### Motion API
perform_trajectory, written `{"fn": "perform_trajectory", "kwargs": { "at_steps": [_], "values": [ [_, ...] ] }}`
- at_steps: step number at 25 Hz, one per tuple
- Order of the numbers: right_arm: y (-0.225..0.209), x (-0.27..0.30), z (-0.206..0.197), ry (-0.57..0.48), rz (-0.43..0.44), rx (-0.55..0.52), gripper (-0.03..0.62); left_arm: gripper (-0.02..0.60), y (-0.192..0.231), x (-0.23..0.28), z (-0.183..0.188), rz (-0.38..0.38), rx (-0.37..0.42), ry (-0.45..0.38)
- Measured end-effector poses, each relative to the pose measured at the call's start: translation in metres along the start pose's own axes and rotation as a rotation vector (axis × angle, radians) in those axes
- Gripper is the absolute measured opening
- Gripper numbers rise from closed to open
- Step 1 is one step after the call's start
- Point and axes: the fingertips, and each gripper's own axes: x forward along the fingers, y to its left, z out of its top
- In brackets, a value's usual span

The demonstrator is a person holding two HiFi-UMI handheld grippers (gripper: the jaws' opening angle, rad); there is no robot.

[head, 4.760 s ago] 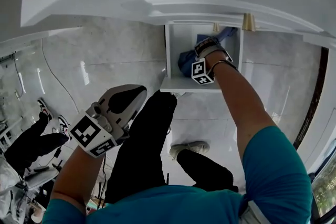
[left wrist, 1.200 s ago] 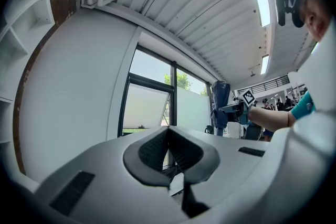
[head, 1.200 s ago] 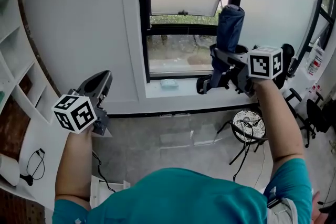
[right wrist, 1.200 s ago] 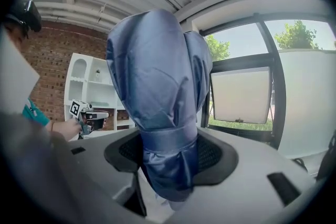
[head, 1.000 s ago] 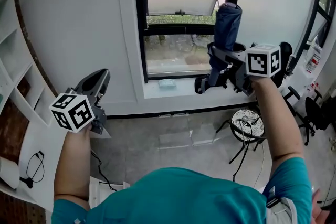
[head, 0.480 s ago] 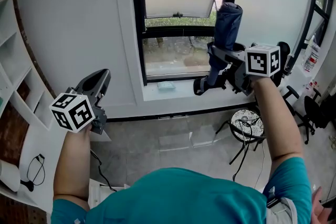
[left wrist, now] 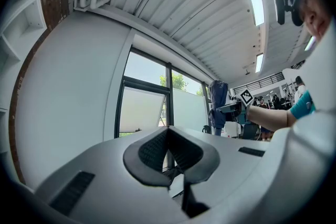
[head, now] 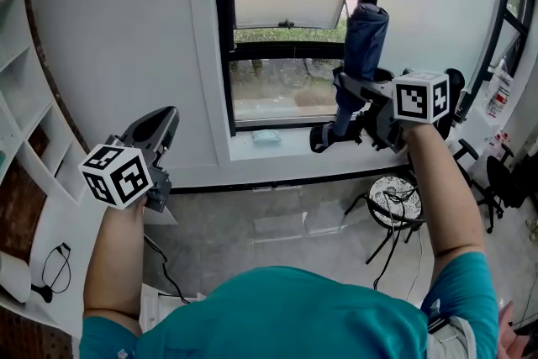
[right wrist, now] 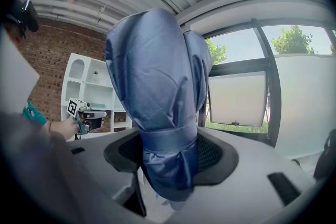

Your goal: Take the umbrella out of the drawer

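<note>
My right gripper is shut on a folded dark-blue umbrella and holds it upright in front of the window. In the right gripper view the umbrella fills the middle, its strapped lower part pinched between the black pads. On the left, at waist height, my left gripper has its jaws together and nothing between them. The left gripper view shows its pads meeting, with the umbrella far off to the right. No drawer is in view.
A black-framed window with a tilted-open sash faces me across a grey floor. White shelving runs along the left wall. A round stool and a black chair stand at the right.
Several seconds ago the right gripper was down in the white drawer at the umbrella. Now it holds the umbrella upright by the window. Over the last second both hands barely moved.
</note>
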Motion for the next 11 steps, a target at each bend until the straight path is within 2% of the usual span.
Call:
{"fn": "perform_trajectory", "kwargs": {
  "at_steps": [11],
  "values": [
    [0.0021, -0.0001, 0.0009, 0.000, 0.007, -0.002, 0.259, 0.012, -0.0030, -0.0008, 0.0012, -0.001, 0.001, 0.003]
  ]
}}
